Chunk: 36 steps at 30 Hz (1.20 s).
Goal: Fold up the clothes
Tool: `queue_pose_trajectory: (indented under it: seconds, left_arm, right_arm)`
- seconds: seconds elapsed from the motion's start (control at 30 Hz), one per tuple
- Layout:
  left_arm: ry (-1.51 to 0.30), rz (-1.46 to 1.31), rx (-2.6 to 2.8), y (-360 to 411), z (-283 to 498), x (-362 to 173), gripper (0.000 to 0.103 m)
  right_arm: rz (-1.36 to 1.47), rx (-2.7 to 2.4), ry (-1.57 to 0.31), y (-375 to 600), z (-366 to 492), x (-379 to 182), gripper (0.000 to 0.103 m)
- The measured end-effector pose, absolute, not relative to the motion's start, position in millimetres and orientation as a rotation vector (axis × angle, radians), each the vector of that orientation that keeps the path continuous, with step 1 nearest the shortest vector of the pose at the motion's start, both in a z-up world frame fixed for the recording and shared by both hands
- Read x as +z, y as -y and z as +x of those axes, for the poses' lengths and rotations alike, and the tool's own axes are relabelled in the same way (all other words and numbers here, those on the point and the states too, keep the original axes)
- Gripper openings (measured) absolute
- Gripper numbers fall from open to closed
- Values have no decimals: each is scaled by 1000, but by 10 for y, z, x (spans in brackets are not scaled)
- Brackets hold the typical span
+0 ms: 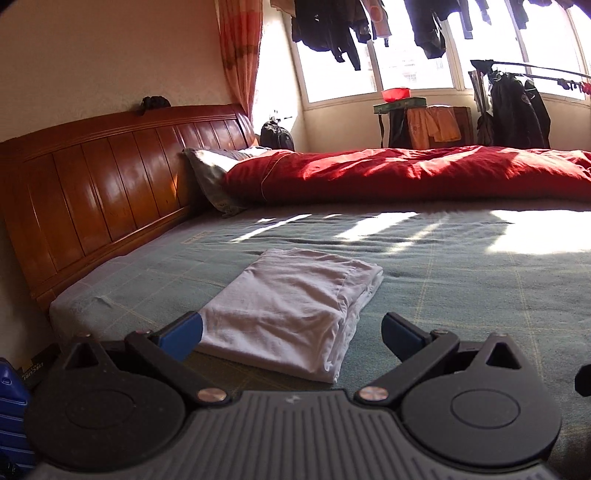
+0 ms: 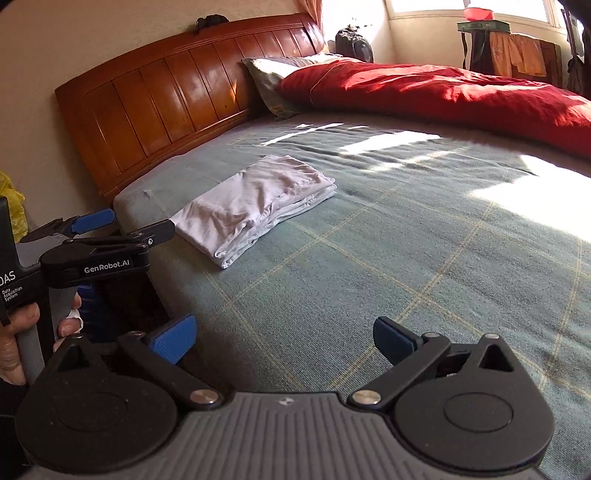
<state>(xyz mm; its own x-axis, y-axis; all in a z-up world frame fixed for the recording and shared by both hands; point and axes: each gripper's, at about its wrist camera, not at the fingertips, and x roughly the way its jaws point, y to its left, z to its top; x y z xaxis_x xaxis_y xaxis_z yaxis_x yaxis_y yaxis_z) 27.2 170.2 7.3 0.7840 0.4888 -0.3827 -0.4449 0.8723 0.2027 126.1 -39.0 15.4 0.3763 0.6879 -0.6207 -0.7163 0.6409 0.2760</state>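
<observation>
A white garment (image 1: 291,310) lies folded into a flat rectangle on the green checked bedsheet (image 1: 461,288), near the bed's front left corner. My left gripper (image 1: 291,334) hovers just in front of its near edge, open, with nothing between the blue pads. The right wrist view shows the same folded garment (image 2: 255,206) further off, up and to the left. My right gripper (image 2: 284,338) is open over bare sheet (image 2: 406,240), holding nothing. The left gripper (image 2: 125,223) also appears at the left of that view, held by a hand (image 2: 22,332).
A wooden headboard (image 1: 110,184) runs along the left. A red duvet (image 1: 424,173) and a pillow (image 1: 210,166) lie across the far side of the bed. Clothes hang at the sunlit windows (image 1: 332,33), and a coat rack (image 1: 517,110) stands beyond. A blue case (image 1: 11,413) sits off the bed's corner.
</observation>
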Motion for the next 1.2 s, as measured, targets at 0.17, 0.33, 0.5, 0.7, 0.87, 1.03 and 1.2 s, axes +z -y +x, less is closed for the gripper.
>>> queue_pose_trajectory:
  seconds: [0.17,0.33,0.5,0.7,0.87,1.03,1.2]
  left_arm:
    - [-510,-8,455,-1735,151,80,102]
    - [-596,-134,458,-1748,24,15,102]
    - [-599,-198,472,-1730,-189,11,102]
    - [-597,-207,493,-1639,-419,71,102]
    - [-613,-208,491,-1519,-604,86,102]
    - [-643,-184,581,-1396,-755,77,102]
    - [-644,-216,540,-1325,-934,52,102]
  right_arm:
    - [-40,934,-770,324,1155,168,103]
    - [-73,958,-771,243,1006,197,103]
    - [-97,968,-753,212,850,247,103]
    - [-140,952,-729,213,589,266,103]
    - [-155,934,-711,260,343,257,103]
    - [-186,896,-690,308,104,242,103]
    - [-206,881,-667,374,-97,249,103]
